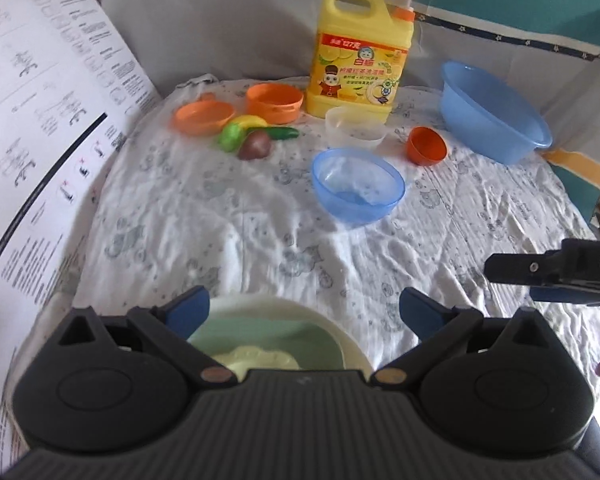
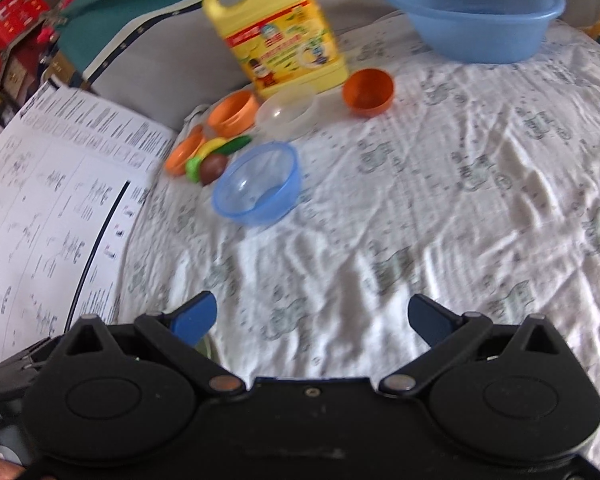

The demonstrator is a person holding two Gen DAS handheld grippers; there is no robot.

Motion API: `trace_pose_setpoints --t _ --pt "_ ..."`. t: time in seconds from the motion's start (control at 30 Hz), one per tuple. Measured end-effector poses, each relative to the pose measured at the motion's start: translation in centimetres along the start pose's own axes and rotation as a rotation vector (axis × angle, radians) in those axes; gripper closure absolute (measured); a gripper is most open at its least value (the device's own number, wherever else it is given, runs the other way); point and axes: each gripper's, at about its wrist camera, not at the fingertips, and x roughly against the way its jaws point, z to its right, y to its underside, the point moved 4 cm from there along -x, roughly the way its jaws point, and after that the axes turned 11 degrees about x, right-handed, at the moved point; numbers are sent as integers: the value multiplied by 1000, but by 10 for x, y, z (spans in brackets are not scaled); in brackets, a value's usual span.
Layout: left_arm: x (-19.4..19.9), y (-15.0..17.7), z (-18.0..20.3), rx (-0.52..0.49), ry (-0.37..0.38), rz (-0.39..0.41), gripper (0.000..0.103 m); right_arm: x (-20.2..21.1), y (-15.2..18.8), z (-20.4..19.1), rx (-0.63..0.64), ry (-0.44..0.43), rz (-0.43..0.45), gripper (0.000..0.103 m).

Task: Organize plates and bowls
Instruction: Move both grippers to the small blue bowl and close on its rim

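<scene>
My left gripper (image 1: 304,312) is open, its blue fingertips on either side of a cream plate (image 1: 352,344) that holds a green plate (image 1: 300,336) and a pale piece. My right gripper (image 2: 312,316) is also open, over bare cloth with nothing between its fingers. Further back, a small blue bowl (image 1: 358,184) (image 2: 258,188) stands upright. Behind it are a clear bowl (image 1: 354,128) (image 2: 288,114) and a small orange bowl (image 1: 426,146) (image 2: 368,92) tipped on its side. At the back left are an orange bowl (image 1: 274,102) (image 2: 232,114) and an orange dish (image 1: 204,118) (image 2: 184,156).
A yellow detergent jug (image 1: 360,52) (image 2: 276,36) stands at the back. A big blue basin (image 1: 492,112) (image 2: 476,12) sits back right. Toy fruits (image 1: 256,136) (image 2: 216,156) lie by the orange dish. A printed sheet (image 1: 40,120) (image 2: 40,200) borders the wrinkled white cloth (image 1: 220,240) on the left.
</scene>
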Motion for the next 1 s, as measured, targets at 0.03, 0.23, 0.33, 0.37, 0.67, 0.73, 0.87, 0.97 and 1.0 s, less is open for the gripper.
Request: trace_pose_setpoints --t 0.03,0.23,0.33,0.37,0.67,0.73,0.87,0.97,1.0 --pt "-5 -2 3 -1 -4 -10 0 -1 -2 4 -6 4 2 0" --pt "-33 -26 14 -16 -56 -19 0 -11 -22 20 -33 32 19 0" --pt "-48 -42 20 -47 -93 -5 0 -21 -36 21 -35 36 26 0" --pt "-53 -48 21 -49 -102 -2 0 -24 -40 22 -33 36 28 0" --pt "-103 -87 18 -5 -123 -28 0 -69 -84 10 14 37 15 0" --pt "-113 -94 20 -6 -118 -37 0 -78 -92 7 28 37 9 0" --pt "-128 -101 29 -42 -121 -51 0 -97 -103 3 31 32 -11 10" --pt "-136 -102 34 -47 -107 -64 2 -111 -108 2 37 37 -27 24" --pt "-139 -102 35 -52 -110 -66 4 -114 -108 2 38 38 -32 31"
